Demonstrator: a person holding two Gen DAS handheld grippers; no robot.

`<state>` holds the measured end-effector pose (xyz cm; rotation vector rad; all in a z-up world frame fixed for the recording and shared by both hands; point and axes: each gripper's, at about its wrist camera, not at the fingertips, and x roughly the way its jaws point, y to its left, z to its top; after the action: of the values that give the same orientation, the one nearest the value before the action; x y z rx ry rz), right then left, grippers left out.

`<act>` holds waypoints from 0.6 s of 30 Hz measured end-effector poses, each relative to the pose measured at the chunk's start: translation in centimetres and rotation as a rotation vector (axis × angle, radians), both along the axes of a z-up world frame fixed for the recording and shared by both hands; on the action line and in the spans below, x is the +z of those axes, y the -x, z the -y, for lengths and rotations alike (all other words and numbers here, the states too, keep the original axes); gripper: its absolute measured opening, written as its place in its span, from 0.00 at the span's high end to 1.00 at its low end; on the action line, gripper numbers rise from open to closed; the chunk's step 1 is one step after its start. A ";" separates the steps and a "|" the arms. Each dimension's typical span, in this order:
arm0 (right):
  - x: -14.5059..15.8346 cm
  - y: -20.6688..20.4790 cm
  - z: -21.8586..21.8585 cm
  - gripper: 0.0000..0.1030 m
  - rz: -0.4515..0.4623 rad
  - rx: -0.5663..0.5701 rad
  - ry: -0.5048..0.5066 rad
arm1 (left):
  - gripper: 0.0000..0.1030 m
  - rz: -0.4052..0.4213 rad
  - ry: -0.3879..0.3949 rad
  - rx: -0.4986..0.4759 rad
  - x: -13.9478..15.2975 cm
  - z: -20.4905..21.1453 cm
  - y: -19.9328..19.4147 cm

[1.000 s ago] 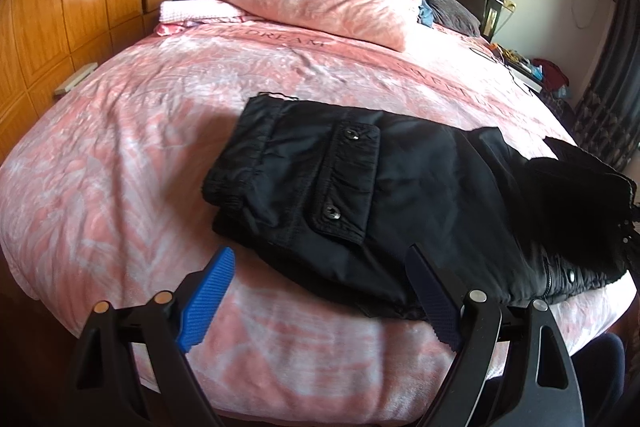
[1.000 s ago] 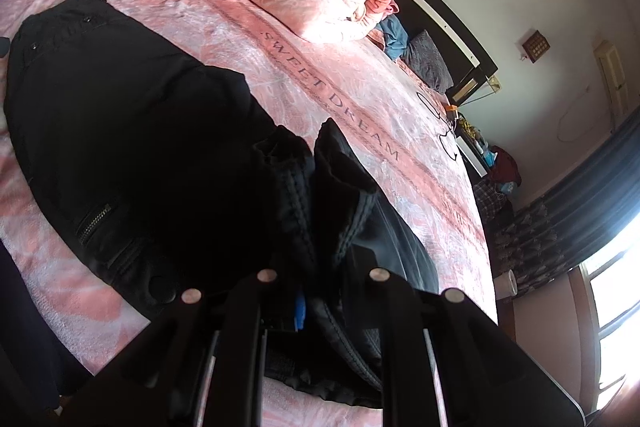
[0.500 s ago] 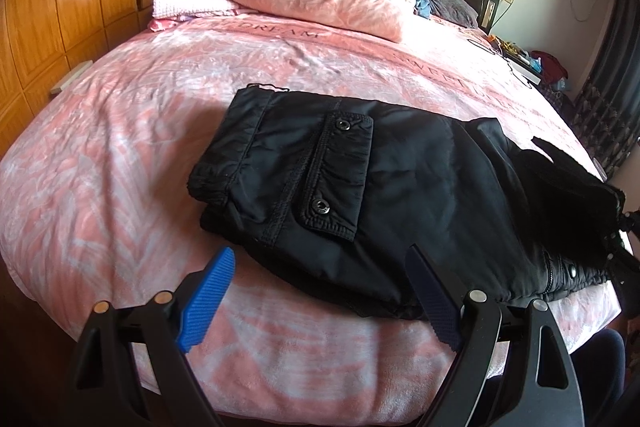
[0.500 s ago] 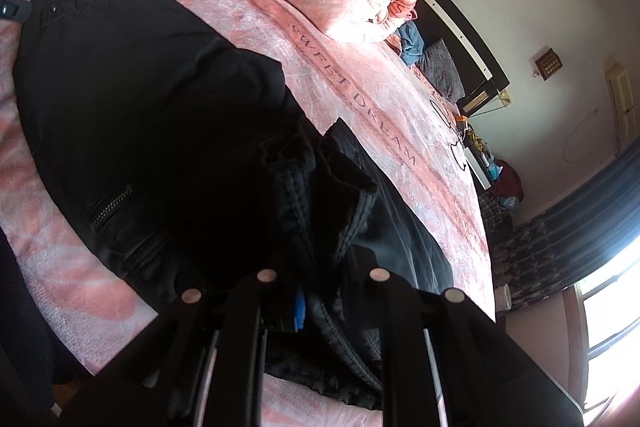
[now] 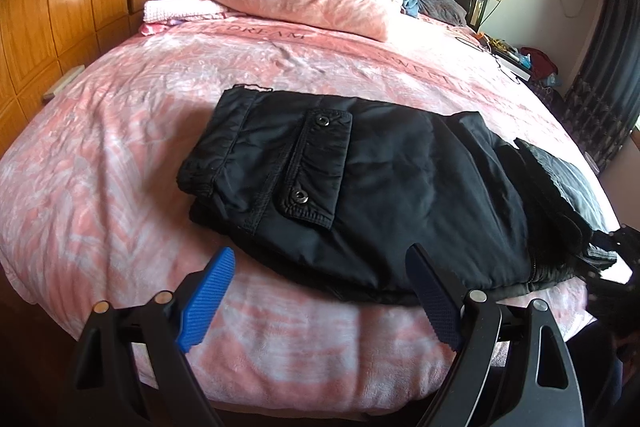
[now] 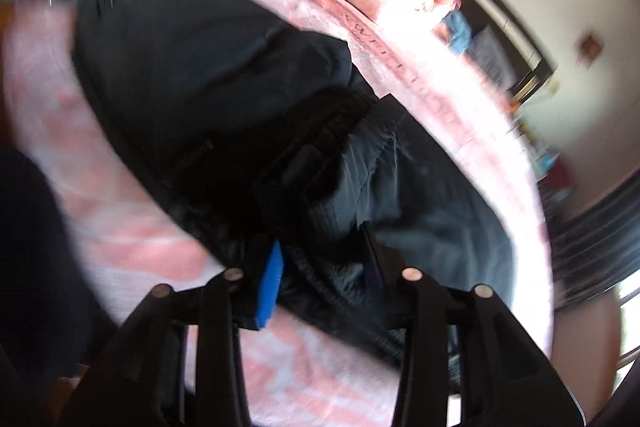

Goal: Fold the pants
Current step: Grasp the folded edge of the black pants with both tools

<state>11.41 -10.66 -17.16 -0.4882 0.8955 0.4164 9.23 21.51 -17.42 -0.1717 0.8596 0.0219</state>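
One black pants bundle, folded; left gripper wide, empty; right gripper opening around fabric.

Right tool now parting over pants

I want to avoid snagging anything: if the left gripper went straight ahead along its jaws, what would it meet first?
Probably the near edge of the folded black pants; the left gripper hangs open just short of them, though depth is unclear.

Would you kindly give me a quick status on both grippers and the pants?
Left gripper open, empty, at the bed's near edge. Right gripper jaws opening, folded fabric between them. Black cargo pants lie folded on pink patterned bedspread. Nothing in the way.
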 end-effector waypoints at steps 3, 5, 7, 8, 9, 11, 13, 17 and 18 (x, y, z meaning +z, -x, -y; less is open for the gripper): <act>1.9 -1.2 2.4 0.45 -0.112 -0.051 -0.235 | 0.15 0.009 0.013 0.004 0.1 -0.1 -0.1; 2.2 -1.5 2.5 0.46 -0.109 -0.055 -0.263 | 0.15 0.010 0.022 0.006 -0.1 0.0 -0.1; 1.7 -1.9 2.1 0.47 -0.106 -0.067 -0.228 | 0.15 0.004 0.027 0.006 -0.4 -0.1 -0.2; 1.2 -2.2 2.0 0.50 -0.114 -0.078 -0.213 | 0.15 0.001 0.027 0.005 -0.4 0.0 -0.2; 0.7 -2.4 1.8 0.58 -0.138 -0.083 -0.217 | 0.15 -0.001 0.027 0.004 -0.5 0.0 -0.2; -0.3 -3.1 1.4 0.72 -0.199 -0.083 -0.244 | 0.15 -0.005 0.026 0.003 -0.6 -0.1 -0.1; -0.5 -3.3 1.6 0.82 -0.202 -0.079 -0.250 | 0.15 -0.011 0.032 0.016 -0.8 -0.5 -0.1; 0.3 -2.5 1.5 0.91 -0.188 -0.060 -0.252 | 0.15 -0.014 0.059 0.052 -0.7 -1.2 0.3; -0.1 -2.6 1.3 0.91 -0.199 -0.055 -0.238 | 0.15 -0.014 0.064 0.059 -0.7 -1.4 0.3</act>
<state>14.05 -11.99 -17.21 -0.2055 1.0329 0.5205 8.89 22.88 -18.16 -0.2571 0.8693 0.0506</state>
